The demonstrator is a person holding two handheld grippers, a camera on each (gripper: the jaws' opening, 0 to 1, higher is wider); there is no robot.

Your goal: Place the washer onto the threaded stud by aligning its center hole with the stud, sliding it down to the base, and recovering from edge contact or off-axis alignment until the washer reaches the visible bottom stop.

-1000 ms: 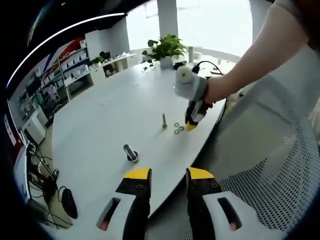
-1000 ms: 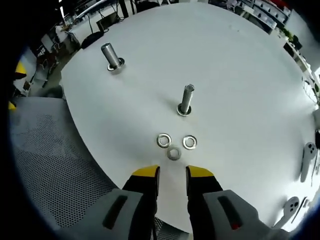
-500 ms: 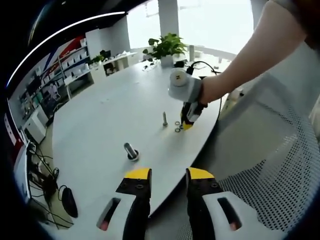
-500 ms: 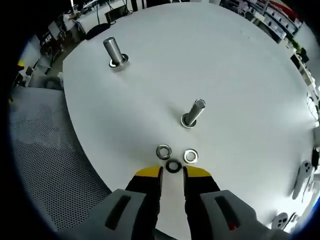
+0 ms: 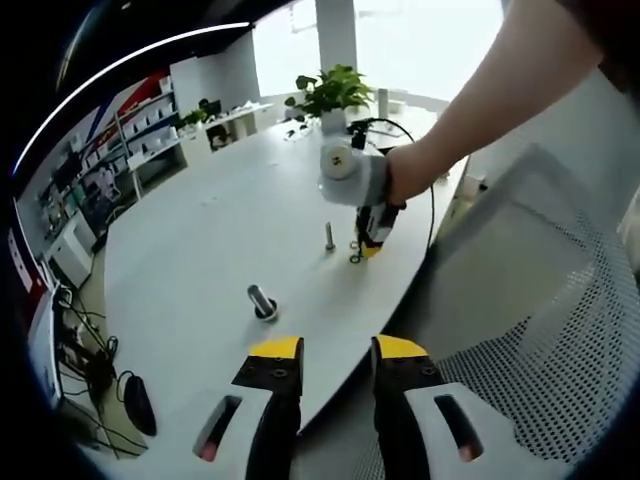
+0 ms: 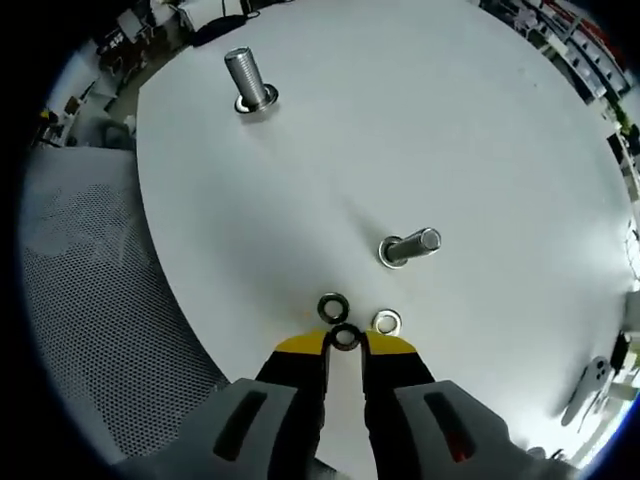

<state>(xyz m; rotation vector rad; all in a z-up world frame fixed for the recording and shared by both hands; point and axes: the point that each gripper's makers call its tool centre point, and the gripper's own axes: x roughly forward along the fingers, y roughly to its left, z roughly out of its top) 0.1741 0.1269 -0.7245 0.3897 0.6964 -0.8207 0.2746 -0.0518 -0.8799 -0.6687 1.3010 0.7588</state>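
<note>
Steel washer point(image 6: 346, 337) sits between our right tool's point(image 6: 345, 345) yellow tips, jaws not yet closed on it, near the stud point(image 6: 408, 247); our left tool point(image 5: 337, 350) hangs released.

Two upright studs, one mid-frame point(image 6: 408, 246) and one upper left point(image 6: 246, 80), stand in the way; bare bench point(image 6: 480, 130) lies open between and upper right of them.

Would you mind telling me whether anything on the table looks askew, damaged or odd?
Nothing stands out. Three washers lie flat near the table edge, two studs stand undamaged, and the right gripper sits at the nearest washer.
</note>
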